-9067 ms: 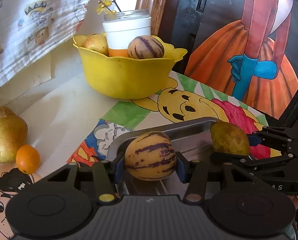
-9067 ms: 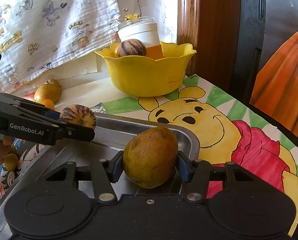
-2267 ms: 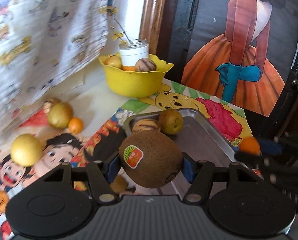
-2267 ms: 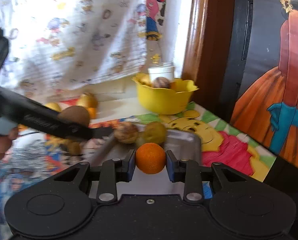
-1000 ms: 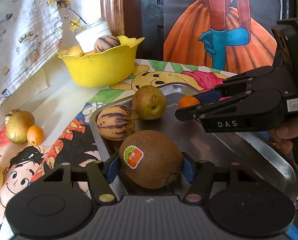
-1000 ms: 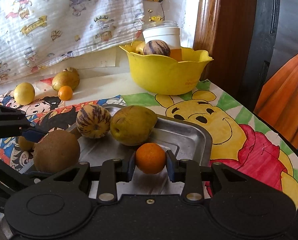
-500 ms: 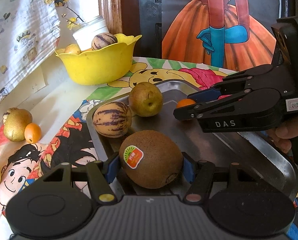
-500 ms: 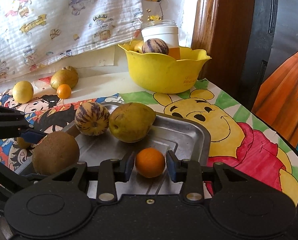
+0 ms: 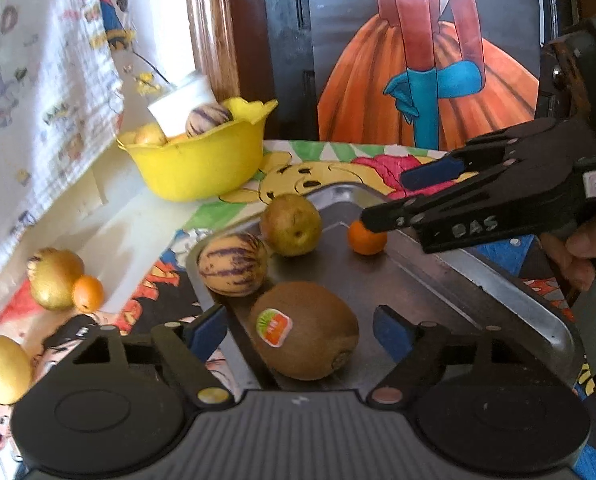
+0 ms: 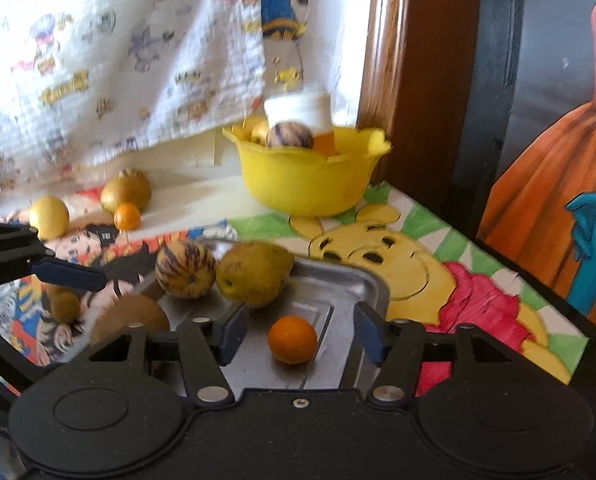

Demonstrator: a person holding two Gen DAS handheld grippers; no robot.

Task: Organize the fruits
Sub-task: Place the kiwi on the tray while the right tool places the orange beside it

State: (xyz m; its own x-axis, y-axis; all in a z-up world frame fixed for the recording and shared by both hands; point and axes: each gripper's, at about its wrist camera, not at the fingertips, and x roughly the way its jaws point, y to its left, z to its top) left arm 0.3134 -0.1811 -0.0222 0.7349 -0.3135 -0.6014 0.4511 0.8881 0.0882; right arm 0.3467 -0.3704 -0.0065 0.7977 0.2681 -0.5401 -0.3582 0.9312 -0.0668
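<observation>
A steel tray [image 9: 497,288] [image 10: 361,280] lies on the cartoon table cover. On it lie a brown kiwi [image 9: 305,330] [image 10: 130,318] with a sticker, a striped melon [image 9: 233,264] [image 10: 185,269], a green pear [image 9: 291,225] [image 10: 254,274] and a small orange [image 9: 366,237] [image 10: 292,340]. My left gripper [image 9: 299,330] is open with the kiwi lying loose between its jaws. My right gripper [image 10: 299,332] is open around the small orange and also shows in the left wrist view [image 9: 401,196].
A yellow bowl [image 9: 202,160] [image 10: 309,176] at the back holds a striped melon, other fruit and a white jar. Left of the tray lie a golden pear [image 9: 54,278] [image 10: 126,190], a small orange [image 9: 88,292] [image 10: 127,216] and a yellow fruit [image 9: 2,366] [image 10: 49,216]. A patterned cloth hangs behind.
Both grippers have opened. The left let go of the kiwi and the right let go of the small orange; both fruits now lie on the tray. Both grippers have pulled back and up.
</observation>
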